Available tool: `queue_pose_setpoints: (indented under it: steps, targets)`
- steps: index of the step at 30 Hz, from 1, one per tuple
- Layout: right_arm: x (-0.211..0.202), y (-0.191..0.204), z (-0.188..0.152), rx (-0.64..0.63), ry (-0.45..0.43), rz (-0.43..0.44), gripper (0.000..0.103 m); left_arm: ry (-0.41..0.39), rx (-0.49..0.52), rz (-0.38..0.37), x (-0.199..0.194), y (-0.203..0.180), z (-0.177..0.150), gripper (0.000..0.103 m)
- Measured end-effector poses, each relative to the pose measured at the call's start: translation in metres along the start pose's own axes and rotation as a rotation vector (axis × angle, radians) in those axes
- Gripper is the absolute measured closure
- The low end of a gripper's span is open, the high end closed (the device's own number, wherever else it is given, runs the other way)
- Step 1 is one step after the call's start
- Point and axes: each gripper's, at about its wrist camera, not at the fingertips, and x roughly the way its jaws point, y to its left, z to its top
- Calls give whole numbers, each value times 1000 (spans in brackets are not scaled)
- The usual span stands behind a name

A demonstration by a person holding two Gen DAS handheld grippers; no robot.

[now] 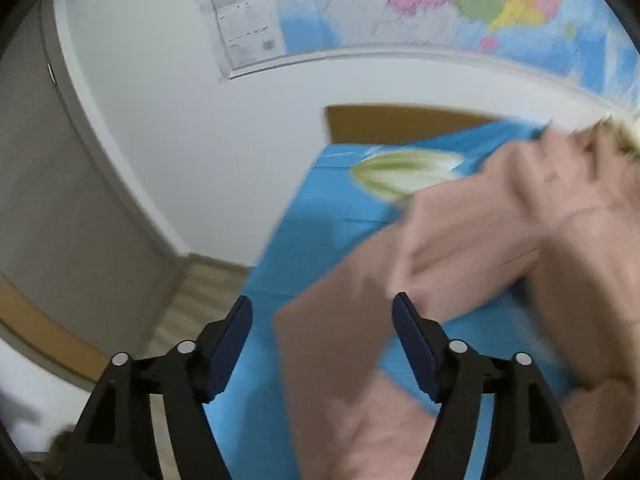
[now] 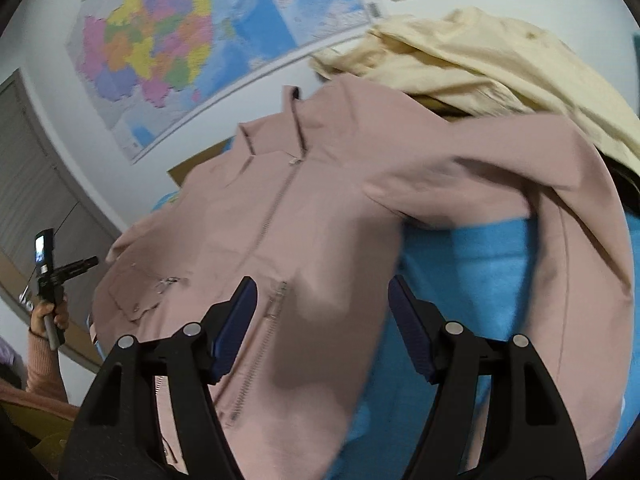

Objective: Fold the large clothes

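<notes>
A dusty-pink zip jacket (image 2: 304, 208) lies front up on a blue sheet (image 2: 472, 264), collar at the far end and one sleeve folded across toward the right. My right gripper (image 2: 322, 296) hovers open over its lower front, beside the zip, with nothing between its pads. In the left wrist view the same pink jacket (image 1: 500, 232) is blurred, and one flap reaches down between the fingers' line of sight. My left gripper (image 1: 322, 316) is open above that flap near the sheet's left edge (image 1: 320, 248), gripping nothing.
A cream garment (image 2: 480, 52) is heaped behind the jacket at the back right. A brown headboard (image 1: 400, 124) and a wall map (image 1: 440, 4) stand beyond. Wooden floor (image 1: 196, 296) lies left of the sheet. A hand (image 2: 52, 316) in a pink sleeve shows at far left.
</notes>
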Motion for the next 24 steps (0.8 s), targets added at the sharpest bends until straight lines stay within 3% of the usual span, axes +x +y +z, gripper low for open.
queue_pose_setpoints:
  steps: [1,2,3,4,6,8,11,12,13,14,15,16,17,18,19,22,24]
  targets:
    - [-1,-2,-2,4,3,-1,33,-31,-17,-132,-11,-2,-4,29]
    - [-4,-3,-7,6,7,4,32,-55,-21,-329,-22,-5,-11,25]
    - [-7,-3,-10,7,8,5,30,-60,-10,-446,-27,-9,-16,17]
    - [-10,-4,-14,11,8,4,26,-60,12,-553,-31,-17,-24,15]
    - [-21,-8,-26,24,6,20,25,-31,62,-694,-32,-35,-41,14]
    - [-28,-12,-37,52,11,51,23,33,100,-754,-23,-55,-59,14]
    - [-34,-14,-54,65,42,69,21,193,102,-850,8,-80,-80,14]
    - [-35,-14,-58,65,50,79,21,218,91,-877,13,-84,-85,13]
    - [-35,-14,-63,64,60,87,21,193,80,-886,9,-86,-90,14]
    - [-36,-12,-66,58,62,93,21,181,74,-931,5,-87,-91,19]
    - [-37,-10,-69,50,64,114,20,200,67,-973,4,-89,-93,44]
    - [-37,-8,-71,44,66,143,22,194,66,-954,1,-92,-92,68]
    - [-37,-6,-72,42,67,163,25,185,69,-933,-3,-93,-91,80]
    - [-35,-5,-72,43,76,189,34,190,56,-951,-8,-89,-93,94]
    - [-33,-3,-72,41,89,204,46,187,33,-977,-17,-85,-92,95]
    - [-31,-1,-70,48,108,247,61,144,7,-1010,-49,-70,-90,96]
    - [-34,-1,-67,52,102,269,71,142,8,-993,-70,-64,-97,97]
